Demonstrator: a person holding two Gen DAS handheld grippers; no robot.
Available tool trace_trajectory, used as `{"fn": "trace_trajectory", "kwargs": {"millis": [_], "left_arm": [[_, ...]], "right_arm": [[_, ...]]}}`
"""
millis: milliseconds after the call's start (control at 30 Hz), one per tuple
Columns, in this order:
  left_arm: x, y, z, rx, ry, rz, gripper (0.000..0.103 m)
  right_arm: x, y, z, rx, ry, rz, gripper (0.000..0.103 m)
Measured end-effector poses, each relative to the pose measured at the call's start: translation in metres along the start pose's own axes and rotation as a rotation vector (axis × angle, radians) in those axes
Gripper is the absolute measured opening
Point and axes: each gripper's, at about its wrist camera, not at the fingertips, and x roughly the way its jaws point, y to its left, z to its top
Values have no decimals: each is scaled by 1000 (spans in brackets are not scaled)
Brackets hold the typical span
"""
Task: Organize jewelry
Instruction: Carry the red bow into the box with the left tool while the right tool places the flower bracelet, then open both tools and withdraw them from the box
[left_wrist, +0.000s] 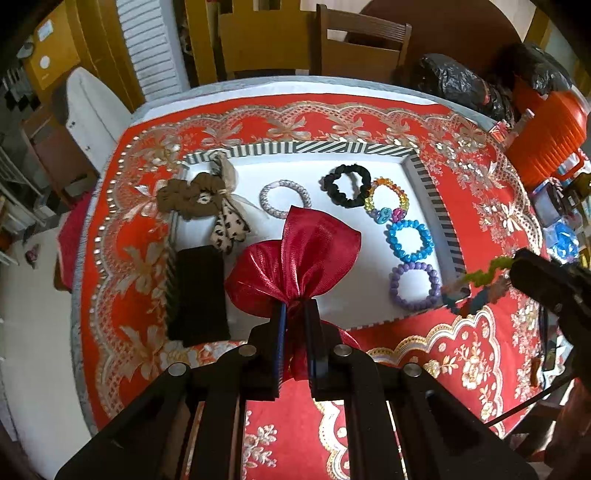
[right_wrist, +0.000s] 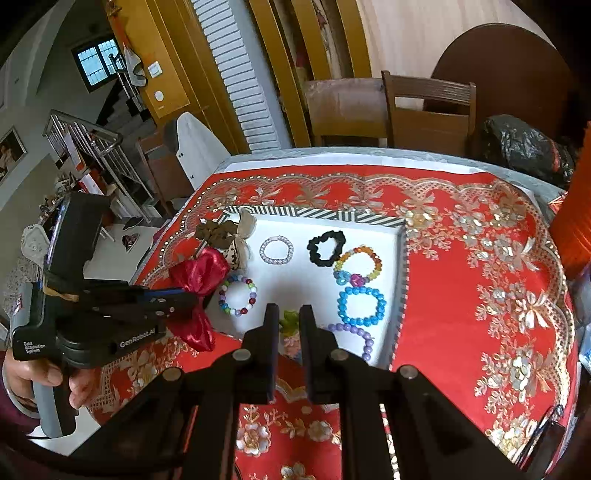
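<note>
A striped-rim white tray (left_wrist: 369, 148) (right_wrist: 400, 254) lies on the red tablecloth. In it are a black scrunchie (left_wrist: 347, 184) (right_wrist: 327, 247), a silver bracelet (left_wrist: 282, 197) (right_wrist: 276, 249), amber (left_wrist: 386, 197), blue (left_wrist: 408, 240) (right_wrist: 362, 305) and purple (left_wrist: 415, 286) bead bracelets, a multicolour bead bracelet (right_wrist: 238, 294) and a brown bow (left_wrist: 192, 197). My left gripper (left_wrist: 295, 306) (right_wrist: 192, 295) is shut on a red satin bow (left_wrist: 295, 258) (right_wrist: 201, 275) above the tray's near left. My right gripper (right_wrist: 288, 314) (left_wrist: 513, 269) is shut on a green and multicolour scrunchie (right_wrist: 289, 321) (left_wrist: 484, 277) at the tray's near edge.
A black rectangular pad (left_wrist: 197, 295) lies at the tray's left side. An orange plastic basket (left_wrist: 550, 136) and black plastic bags (left_wrist: 461, 85) stand at the table's far right. Wooden chairs (right_wrist: 428, 110) stand behind the table. A white ironing board (right_wrist: 195, 144) leans at the left.
</note>
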Motion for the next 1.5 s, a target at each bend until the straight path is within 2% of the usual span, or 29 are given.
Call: {"fn": "trace_trajectory", "kwargs": {"millis": [167, 367, 567, 767, 900, 933, 1000, 1233, 1500], "left_arm": [[20, 7, 15, -13, 25, -8, 0], [48, 15, 37, -38, 56, -37, 0], [79, 10, 49, -21, 101, -36, 0], [100, 8, 55, -23, 122, -10, 0], [103, 13, 56, -48, 125, -11, 7], [103, 14, 56, -51, 124, -12, 7], [101, 16, 55, -57, 122, -13, 7], [84, 19, 46, -72, 96, 11, 7], [49, 18, 23, -87, 45, 42, 7]], "right_arm": [[26, 1, 8, 32, 30, 34, 11], [81, 0, 13, 65, 122, 86, 11], [125, -31, 21, 127, 168, 36, 11], [158, -59, 32, 152, 167, 11, 11], [172, -62, 32, 156, 176, 30, 12], [173, -63, 31, 165, 176, 42, 15], [169, -65, 31, 188, 172, 46, 33], [122, -62, 25, 186, 89, 18, 35], [67, -48, 0, 176, 16, -35, 47]]}}
